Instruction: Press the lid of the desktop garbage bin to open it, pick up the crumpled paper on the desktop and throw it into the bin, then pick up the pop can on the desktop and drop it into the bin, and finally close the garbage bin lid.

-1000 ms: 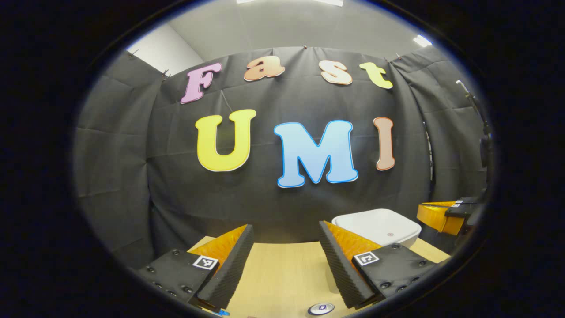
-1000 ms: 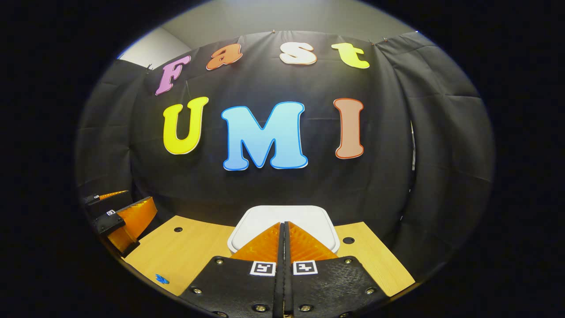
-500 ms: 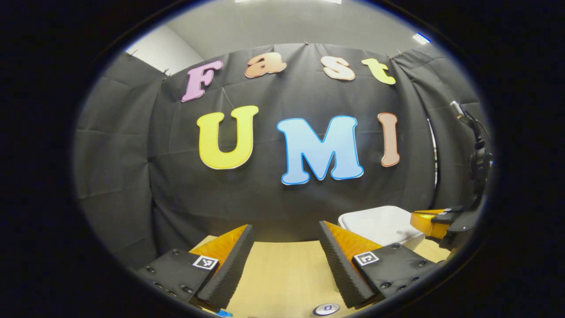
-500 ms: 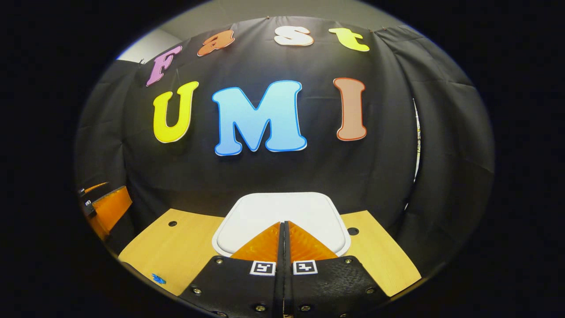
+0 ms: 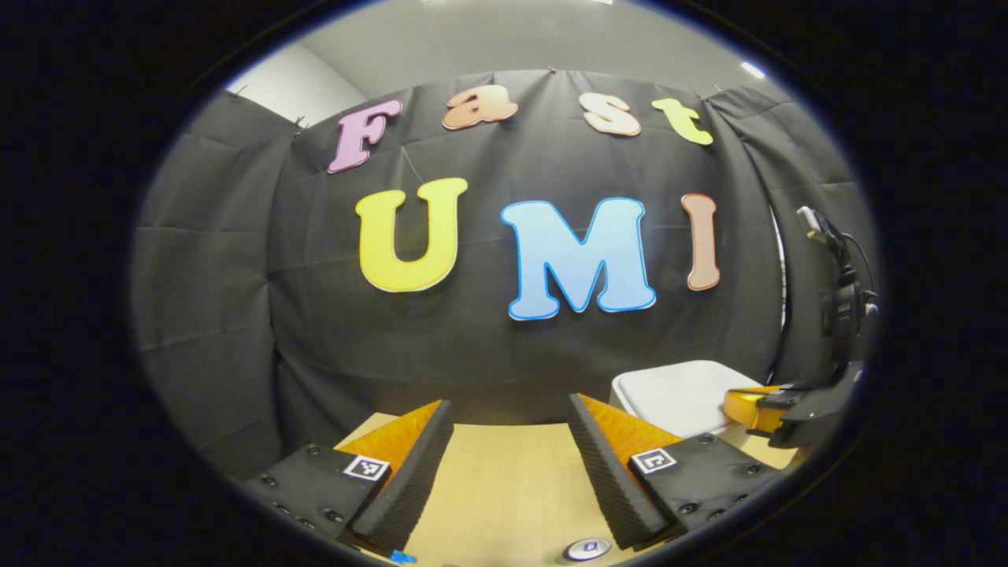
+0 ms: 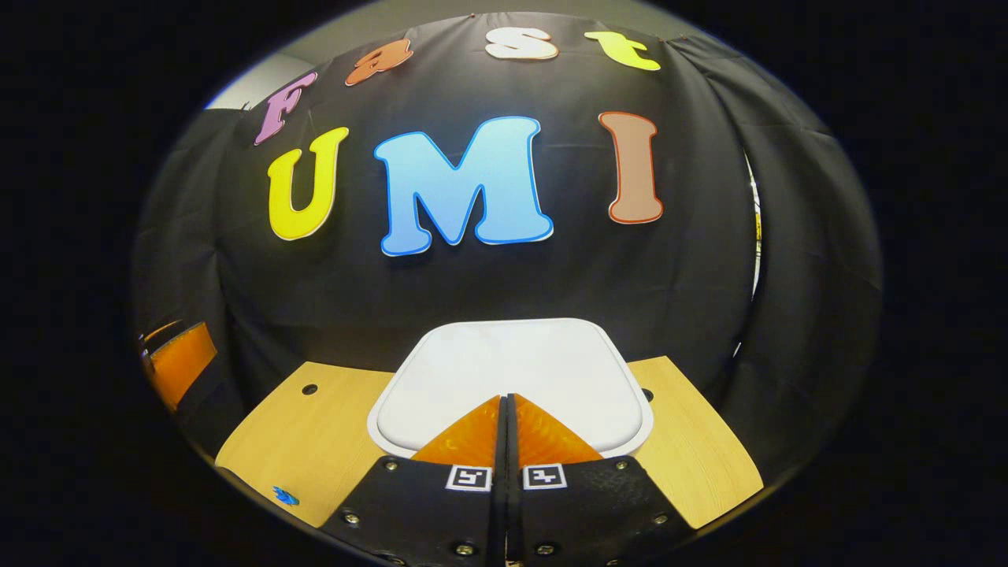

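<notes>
The white garbage bin (image 6: 512, 370) stands at the back of the wooden table (image 6: 315, 441) with its lid down. My right gripper (image 6: 505, 398) is shut with nothing in it, and its tips are over the near edge of the lid; I cannot tell whether they touch. In the left gripper view the bin (image 5: 673, 386) is at the right, with the right gripper (image 5: 748, 403) at its front edge. My left gripper (image 5: 510, 403) is open and empty above the table (image 5: 504, 480). The top of the pop can (image 5: 587, 549) peeks in below its right finger.
A small blue scrap (image 6: 285, 496) lies near the table's front left edge. Two round holes (image 6: 309, 389) sit in the tabletop beside the bin. The left gripper (image 6: 177, 366) hangs at the far left in the right gripper view. Black cloth walls close the back and sides.
My right gripper has moved forward and down over the bin lid, which now looks larger. The left gripper has hardly moved and stays open.
</notes>
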Demonstrator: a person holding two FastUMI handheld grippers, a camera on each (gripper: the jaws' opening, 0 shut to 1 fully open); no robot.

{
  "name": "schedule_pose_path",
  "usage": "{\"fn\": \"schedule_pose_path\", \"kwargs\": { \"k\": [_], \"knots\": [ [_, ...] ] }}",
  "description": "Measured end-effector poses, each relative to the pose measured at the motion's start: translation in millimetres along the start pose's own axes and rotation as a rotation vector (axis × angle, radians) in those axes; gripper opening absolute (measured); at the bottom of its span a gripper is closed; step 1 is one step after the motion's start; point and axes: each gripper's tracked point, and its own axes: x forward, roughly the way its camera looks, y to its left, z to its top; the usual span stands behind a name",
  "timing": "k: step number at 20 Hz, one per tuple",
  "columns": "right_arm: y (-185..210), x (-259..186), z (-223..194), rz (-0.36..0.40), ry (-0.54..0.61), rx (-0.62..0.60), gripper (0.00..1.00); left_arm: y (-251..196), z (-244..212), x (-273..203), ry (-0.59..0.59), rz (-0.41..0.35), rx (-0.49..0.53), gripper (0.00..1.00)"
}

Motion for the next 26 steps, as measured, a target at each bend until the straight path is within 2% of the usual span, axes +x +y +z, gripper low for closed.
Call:
{"fn": "schedule_pose_path", "kwargs": {
  "k": [3,6,7,10,11,12,17,21,22,23,24,26],
  "knots": [
    [0,3,-2,0.009,0.015,0.016,0.01,-2,-3,0,0.009,-0.003,-0.011,0.91],
    [0,4,-5,0.037,0.029,0.031,0.01,-3,-5,-1,0.011,-0.006,-0.017,1.0],
    [0,5,-6,0.039,0.027,0.027,0.01,-4,-5,-2,0.012,-0.007,-0.017,1.0],
    [0,1,5,0.022,-0.009,0.016,0.01,-6,-5,-6,0.011,-0.016,-0.009,0.91],
    [0,2,4,0.02,0.0,0.019,0.01,-7,-4,-8,0.009,-0.016,-0.003,0.91],
    [0,0,3,0.019,-0.002,0.027,0.01,-5,-3,-10,0.007,-0.016,0.001,1.0],
    [3,-26,31,0.031,-0.073,0.066,0.0,-6,-4,-15,0.013,-0.017,0.001,1.0],
    [8,-40,46,0.041,-0.117,0.067,0.0,-9,-9,-38,-0.001,-0.027,0.017,1.0],
    [7,-44,48,0.043,-0.123,0.069,0.0,-9,-7,-39,-0.004,-0.026,0.018,0.91],
    [8,-46,48,0.044,-0.125,0.07,0.0,-8,-7,-40,-0.004,-0.027,0.018,0.91],
    [9,-47,48,0.046,-0.125,0.072,0.0,-7,-8,-41,-0.003,-0.025,0.018,1.0],
    [10,-50,48,0.05,-0.124,0.07,0.0,-4,-13,-45,0.007,-0.024,0.009,0.98]
  ]
}}
